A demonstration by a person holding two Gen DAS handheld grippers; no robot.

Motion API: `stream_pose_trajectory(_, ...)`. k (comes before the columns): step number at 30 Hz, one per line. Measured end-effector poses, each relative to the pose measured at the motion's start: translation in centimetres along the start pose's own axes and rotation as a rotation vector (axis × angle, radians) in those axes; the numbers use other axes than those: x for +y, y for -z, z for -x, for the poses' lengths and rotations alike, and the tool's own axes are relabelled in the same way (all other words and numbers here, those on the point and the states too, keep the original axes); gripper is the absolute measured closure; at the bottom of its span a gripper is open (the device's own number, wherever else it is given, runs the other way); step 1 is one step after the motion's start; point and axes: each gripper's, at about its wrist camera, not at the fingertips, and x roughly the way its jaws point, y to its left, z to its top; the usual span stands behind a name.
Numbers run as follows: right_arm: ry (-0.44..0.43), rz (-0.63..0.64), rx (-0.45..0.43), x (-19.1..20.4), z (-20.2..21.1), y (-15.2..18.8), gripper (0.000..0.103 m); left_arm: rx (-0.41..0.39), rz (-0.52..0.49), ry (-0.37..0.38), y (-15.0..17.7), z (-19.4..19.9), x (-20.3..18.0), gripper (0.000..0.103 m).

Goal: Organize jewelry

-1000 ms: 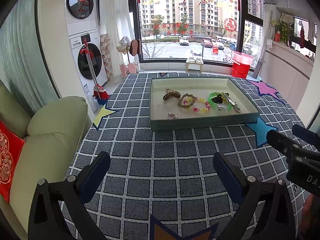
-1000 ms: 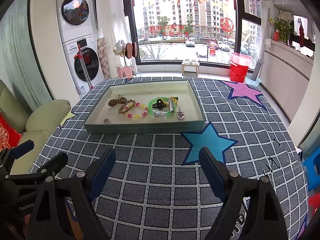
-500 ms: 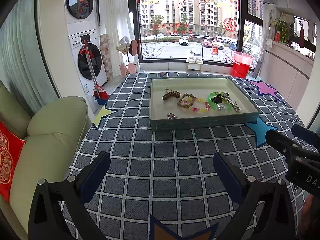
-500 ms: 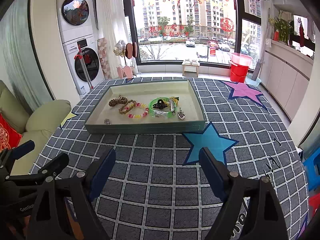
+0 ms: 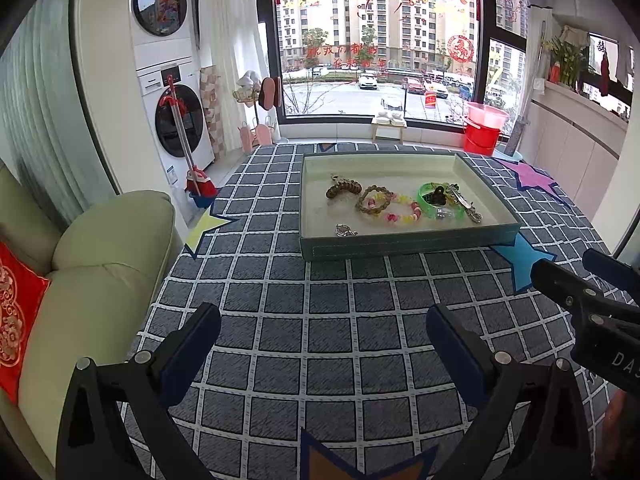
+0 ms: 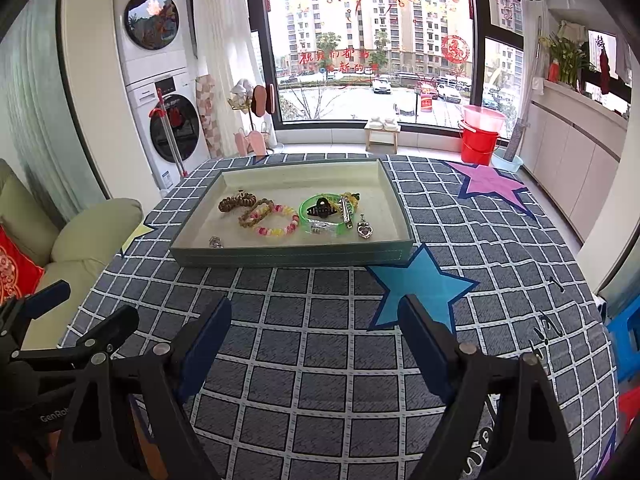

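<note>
A worktop (image 6: 320, 360) covered in a grey-blue checked cloth with coloured stars fills most of both views, with a pale green sofa (image 5: 100, 248) at its left edge and stacked washing machines (image 6: 160, 80) by the big window behind. Toward the far side of the worktop sits a shallow green tray (image 6: 296, 258), its long side facing the cameras, and all the jewelry lies inside it, in the front half. The left claw (image 5: 324, 344) hangs over bare cloth on the near side of the tray, its two dark fingers spread wide with nothing between them; the right claw (image 6: 316, 334) hangs likewise, wide and empty, just beside the other one (each shows at the edge of the other's view). In the tray, a bright green bangle (image 6: 326, 214) lies right of centre with a black hair clip (image 6: 322, 209) on top of it and a silver clasp (image 6: 346, 212) across its right side. Left of it a pink and yellow bead bracelet (image 6: 278, 226) overlaps a brown braided bracelet (image 6: 256, 212), with a brown coiled hair tie (image 6: 236, 202) further left. A heart pendant (image 6: 365, 230) lies right of the bangle, and a small silver charm (image 6: 216, 242) sits near the tray's front wall.
</note>
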Motion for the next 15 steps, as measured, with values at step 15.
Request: stream_pose_trajectory(15, -0.005, -0.001, 0.008, 0.2, -0.52, 0.3, 0.016, -0.007, 0.0, 0.019, -0.06, -0.17, 0.19, 0.0)
